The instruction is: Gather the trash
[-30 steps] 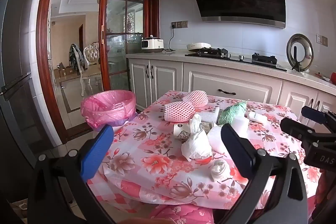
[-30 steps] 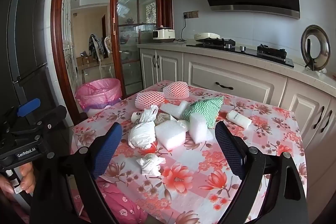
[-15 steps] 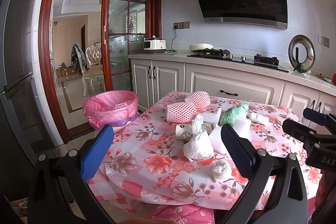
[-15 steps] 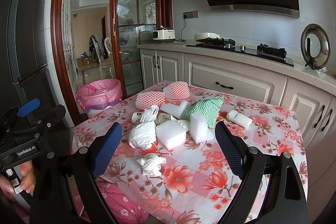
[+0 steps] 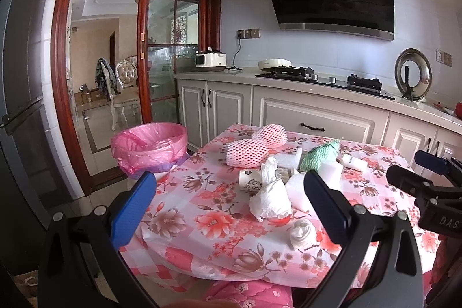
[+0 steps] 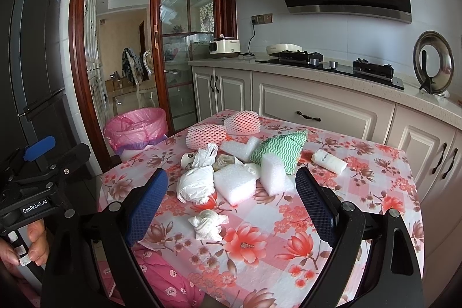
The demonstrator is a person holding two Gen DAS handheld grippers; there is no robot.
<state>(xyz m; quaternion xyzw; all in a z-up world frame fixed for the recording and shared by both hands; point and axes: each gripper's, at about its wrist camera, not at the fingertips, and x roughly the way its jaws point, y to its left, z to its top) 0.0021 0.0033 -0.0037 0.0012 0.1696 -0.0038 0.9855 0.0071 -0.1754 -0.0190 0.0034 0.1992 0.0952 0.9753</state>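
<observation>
Trash heaped mid-table on the floral tablecloth (image 6: 361,192): crumpled white bag (image 6: 195,185), two foam blocks (image 6: 235,184) touching it and each other, small tissue wad (image 6: 206,222) just in front, green wavy cloth (image 6: 281,149) behind, two pink foam nets (image 6: 206,136) at the far edge, little white tube (image 6: 329,160) off to the right. Pink-lined trash bin (image 5: 150,145) down on the floor past the table's left corner, well apart from the pile. Left gripper (image 5: 231,202) spread wide, nothing between the blue pads, hanging at the near table edge. Right gripper (image 6: 231,201) same deal, wide open and empty, hovering over the near side with the pile framed between its fingers. Stove (image 6: 332,65) on the counter behind.
</observation>
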